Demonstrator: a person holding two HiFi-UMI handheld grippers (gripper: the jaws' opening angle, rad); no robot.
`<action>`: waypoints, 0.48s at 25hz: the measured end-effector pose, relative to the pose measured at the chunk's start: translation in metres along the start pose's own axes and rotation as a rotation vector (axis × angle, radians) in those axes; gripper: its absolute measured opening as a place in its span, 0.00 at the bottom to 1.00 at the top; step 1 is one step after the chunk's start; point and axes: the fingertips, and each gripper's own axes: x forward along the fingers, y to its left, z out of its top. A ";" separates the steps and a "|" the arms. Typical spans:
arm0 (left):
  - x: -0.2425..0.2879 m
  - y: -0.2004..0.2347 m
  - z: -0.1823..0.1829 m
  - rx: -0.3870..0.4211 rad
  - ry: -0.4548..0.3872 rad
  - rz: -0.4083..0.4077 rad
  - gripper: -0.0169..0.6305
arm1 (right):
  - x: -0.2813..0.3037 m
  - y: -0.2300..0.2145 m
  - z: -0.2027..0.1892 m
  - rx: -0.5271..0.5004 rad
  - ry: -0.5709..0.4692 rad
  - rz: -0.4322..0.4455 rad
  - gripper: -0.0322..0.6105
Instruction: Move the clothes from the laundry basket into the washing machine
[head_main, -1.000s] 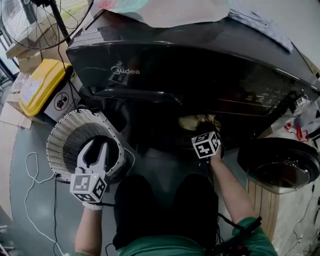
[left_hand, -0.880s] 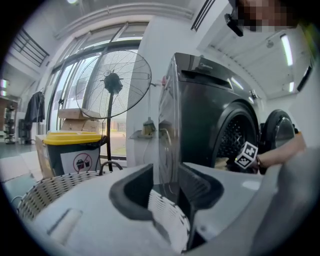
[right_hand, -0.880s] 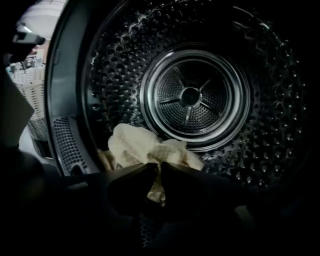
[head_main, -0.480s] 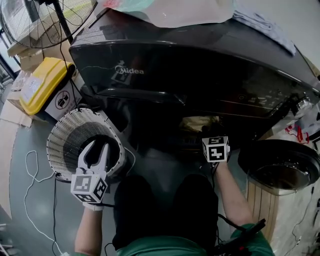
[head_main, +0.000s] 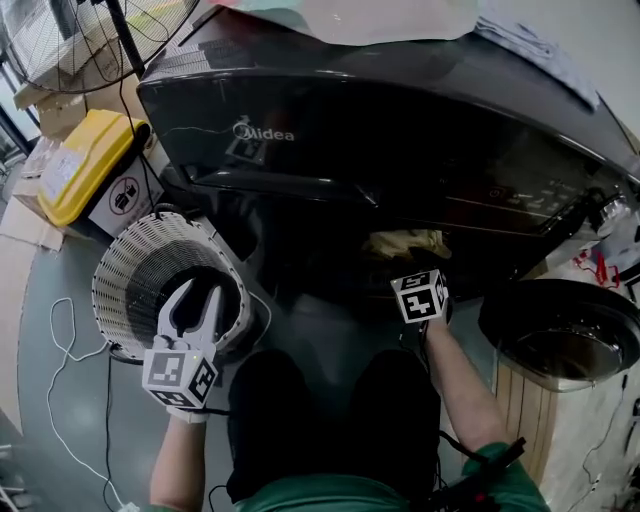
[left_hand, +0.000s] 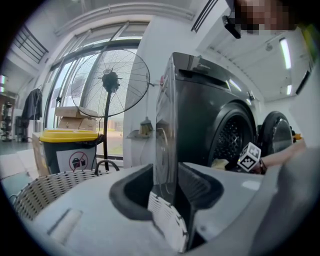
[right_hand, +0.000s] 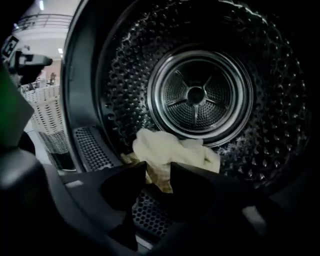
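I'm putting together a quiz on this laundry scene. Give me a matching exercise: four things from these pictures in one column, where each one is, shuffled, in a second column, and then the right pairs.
Things
1. pale yellow crumpled cloth
2. white woven laundry basket
3. bin with yellow lid
4. round dark washer door

Places
A. swung open at the right of the dark grey washing machine
B. on the floor at the machine's front left, as the head view shows it
C. lying inside the perforated steel drum
D. by the pedestal fan, beyond the basket

Pairs: 1-C, 2-B, 3-D, 4-A

Grey floor (head_main: 80, 420), standing fan (left_hand: 110, 80), tall windows (left_hand: 62, 105)
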 end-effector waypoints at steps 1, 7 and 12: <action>-0.001 0.002 0.000 0.001 0.000 0.005 0.27 | 0.002 -0.008 -0.001 0.020 0.006 -0.014 0.29; -0.002 0.010 0.000 -0.003 0.005 0.035 0.27 | -0.019 -0.015 0.024 0.117 -0.112 -0.006 0.29; 0.004 0.008 0.002 0.009 0.023 0.049 0.27 | -0.052 -0.007 0.045 0.151 -0.243 0.017 0.29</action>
